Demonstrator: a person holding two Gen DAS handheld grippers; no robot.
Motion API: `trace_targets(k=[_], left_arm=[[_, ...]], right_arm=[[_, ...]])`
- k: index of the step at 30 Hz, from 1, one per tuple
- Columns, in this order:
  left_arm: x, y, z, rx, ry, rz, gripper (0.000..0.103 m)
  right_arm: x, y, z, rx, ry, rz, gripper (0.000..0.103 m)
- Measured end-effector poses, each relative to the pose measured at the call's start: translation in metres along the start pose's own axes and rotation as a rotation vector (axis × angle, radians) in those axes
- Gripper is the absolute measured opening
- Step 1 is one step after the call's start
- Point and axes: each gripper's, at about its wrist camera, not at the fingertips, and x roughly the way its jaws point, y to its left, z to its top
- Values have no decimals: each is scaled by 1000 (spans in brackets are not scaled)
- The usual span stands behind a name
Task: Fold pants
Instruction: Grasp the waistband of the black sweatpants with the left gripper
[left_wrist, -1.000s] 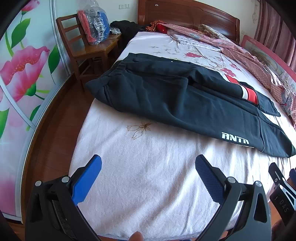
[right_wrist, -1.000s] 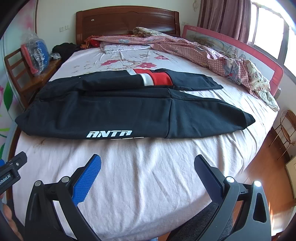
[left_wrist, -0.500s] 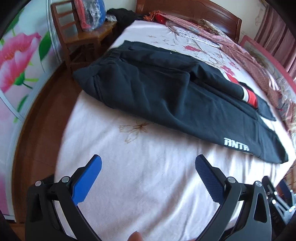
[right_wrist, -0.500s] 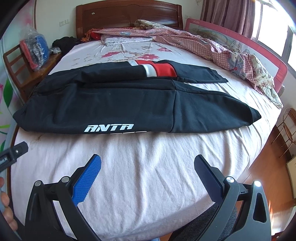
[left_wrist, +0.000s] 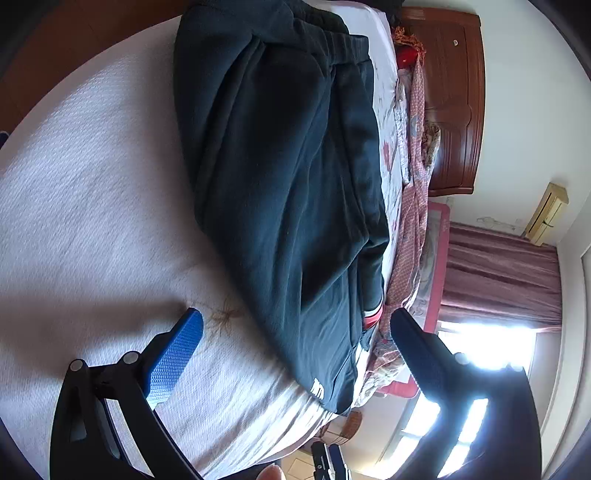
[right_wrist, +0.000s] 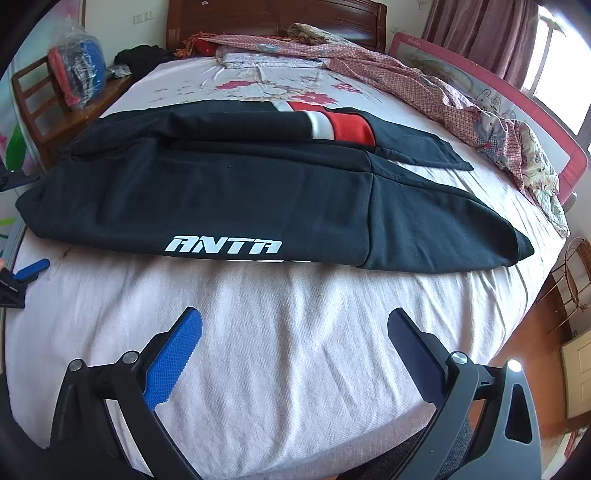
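Black track pants (right_wrist: 258, 199) with white ANTA lettering and a red and white stripe lie flat across the bed, legs stacked, waist at the left, cuffs at the right. My right gripper (right_wrist: 293, 328) is open and empty above the white sheet, short of the pants' near edge. My left gripper (left_wrist: 295, 328) is open and empty, rolled sideways, close above the sheet beside the pants (left_wrist: 288, 177) near their waist end. One of its blue fingers (right_wrist: 31, 269) shows at the left edge of the right wrist view.
The bed (right_wrist: 295, 369) has a white sheet and a wooden headboard (right_wrist: 273, 18). A chequered pink blanket (right_wrist: 424, 88) is heaped along the right side by a red guard rail (right_wrist: 546, 118). A wooden chair (right_wrist: 48, 107) with a bag stands at the left.
My left gripper has rolled sideways and moved in close to the waist end of the pants. My right gripper has come nearer the pants. Both stay open.
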Motion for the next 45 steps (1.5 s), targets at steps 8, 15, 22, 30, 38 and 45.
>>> trace_targets(k=[8,15,22,30,38,45], left_arm=[[7,-5,16,-55,-41,-100,101],[9,-15,24,-27,-59,-111,82],[12,-3,24,-15,-88,47,7],[-7,-34,1,104,-188,129,5],[-44,-69,-31,245,-214,90,6],[-61,-87,-47,279,-201,84,6]], right_arm=[[11,12,1,-29,34,18,100],[11,18,3,-37,38,39,100],[5,12,8,-10,16,66,100],[8,-44,10,112,11,51,100],[61,-186,10,538,121,85,100],[97,-213,8,740,197,303,100]])
